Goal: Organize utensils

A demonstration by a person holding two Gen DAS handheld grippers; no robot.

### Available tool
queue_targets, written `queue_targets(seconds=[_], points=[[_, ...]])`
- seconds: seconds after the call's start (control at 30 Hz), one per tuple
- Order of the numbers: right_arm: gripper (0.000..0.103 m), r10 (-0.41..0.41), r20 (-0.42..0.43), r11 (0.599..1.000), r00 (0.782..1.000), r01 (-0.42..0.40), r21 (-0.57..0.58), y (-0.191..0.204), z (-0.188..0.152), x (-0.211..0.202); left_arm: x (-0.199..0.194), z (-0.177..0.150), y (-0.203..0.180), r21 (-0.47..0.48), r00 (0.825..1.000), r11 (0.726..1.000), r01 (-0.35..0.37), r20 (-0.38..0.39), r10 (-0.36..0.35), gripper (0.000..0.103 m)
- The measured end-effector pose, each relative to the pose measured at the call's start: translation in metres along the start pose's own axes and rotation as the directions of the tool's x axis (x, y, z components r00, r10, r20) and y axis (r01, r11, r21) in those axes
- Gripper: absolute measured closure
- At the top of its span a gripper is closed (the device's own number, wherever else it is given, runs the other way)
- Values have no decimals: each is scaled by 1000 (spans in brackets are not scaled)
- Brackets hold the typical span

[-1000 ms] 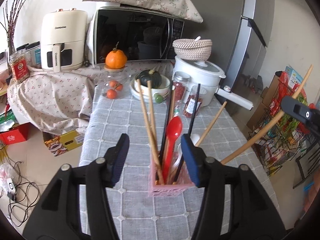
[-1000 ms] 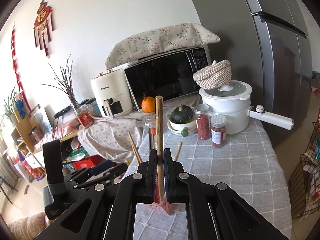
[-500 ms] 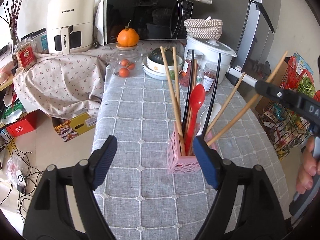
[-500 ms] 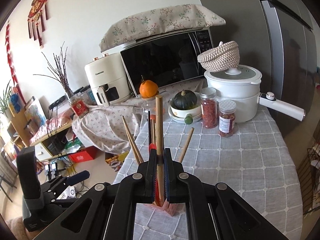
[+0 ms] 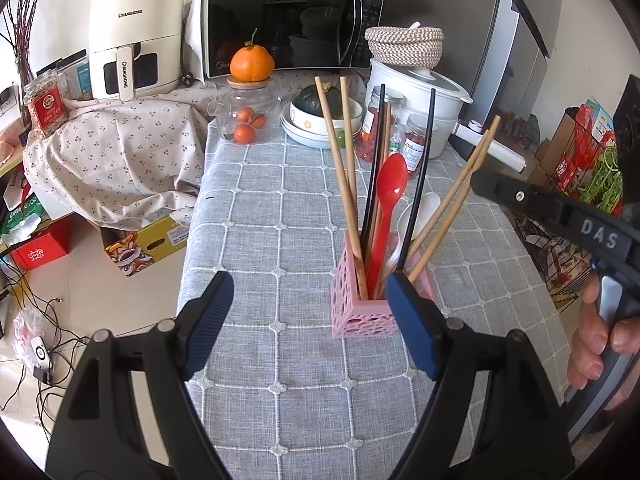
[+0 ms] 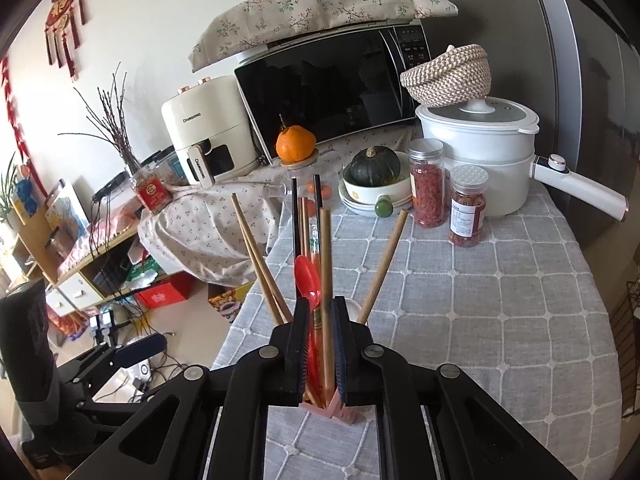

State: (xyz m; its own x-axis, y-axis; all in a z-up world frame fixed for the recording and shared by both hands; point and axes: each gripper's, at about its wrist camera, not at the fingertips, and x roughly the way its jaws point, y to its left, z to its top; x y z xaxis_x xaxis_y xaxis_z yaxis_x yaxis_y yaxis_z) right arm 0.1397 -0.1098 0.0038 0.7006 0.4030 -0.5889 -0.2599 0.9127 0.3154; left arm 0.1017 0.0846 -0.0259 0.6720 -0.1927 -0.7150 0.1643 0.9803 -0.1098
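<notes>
A pink perforated holder (image 5: 360, 316) stands on the grey checked tablecloth (image 5: 280, 216). It holds wooden chopsticks (image 5: 340, 168), black chopsticks (image 5: 420, 184), a red spoon (image 5: 390, 196) and a white spoon (image 5: 416, 216). My left gripper (image 5: 308, 308) is open and holds nothing; the holder sits just ahead of its right finger. My right gripper (image 6: 320, 320) comes in over the holder (image 6: 340, 412) with its jaws opening. A wooden chopstick (image 6: 326, 264) stands between the pads, its lower end in the holder, and the pads no longer press on it. A hand (image 5: 592, 344) holds the right gripper (image 5: 516, 196).
At the back of the table are a glass jar (image 5: 246, 116) topped by an orange, bowls with a squash (image 5: 320, 120), two spice jars (image 6: 448, 200) and a white pot (image 6: 480, 152) with a long handle. A microwave (image 5: 288, 20) and air fryer (image 5: 132, 36) stand behind. The table edge drops to a cluttered floor on the left.
My left gripper widened and drew back from the holder it was around. My right gripper sank with the chopstick into the holder, and its jaws have parted.
</notes>
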Motion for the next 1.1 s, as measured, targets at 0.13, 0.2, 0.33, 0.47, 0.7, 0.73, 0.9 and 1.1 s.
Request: queue_targets(seconds=[0.13,0.2,0.33,0.47,0.7,0.73,0.9,1.1], points=[[67,11,47,1000,999,-12,5,-1,6,-18,-4,0,-4,-5,1000,1000,-1,5,1,24],[53,12,73,1000,997,-12,5,-3,8,-29,-8,0,-8,-4,1000,1000,0,10,0,23],[37,-26,121,1000,992,27,-3,-8,12,-54,-17,1,-16,0,1000,1000,-4,27,4,20],[26,-117,133,993,984,119,-7,-17,10,-79,-31,0,-29,14,999,1000,-26,45,26,18],[4,-279,107,960,954,277,40,-40,-9,-119,-59,-4,-51,39,991,996,-83,109,78,8],[3,-301,103,953,948,298,44,-42,-13,-123,-63,-4,-54,40,989,995,-88,120,82,7],[2,-384,102,924,918,381,41,-45,-29,-144,-73,-4,-71,34,982,994,-108,159,102,5],[2,-399,116,917,910,398,29,-44,-34,-156,-73,-3,-87,7,979,994,-111,174,108,5]])
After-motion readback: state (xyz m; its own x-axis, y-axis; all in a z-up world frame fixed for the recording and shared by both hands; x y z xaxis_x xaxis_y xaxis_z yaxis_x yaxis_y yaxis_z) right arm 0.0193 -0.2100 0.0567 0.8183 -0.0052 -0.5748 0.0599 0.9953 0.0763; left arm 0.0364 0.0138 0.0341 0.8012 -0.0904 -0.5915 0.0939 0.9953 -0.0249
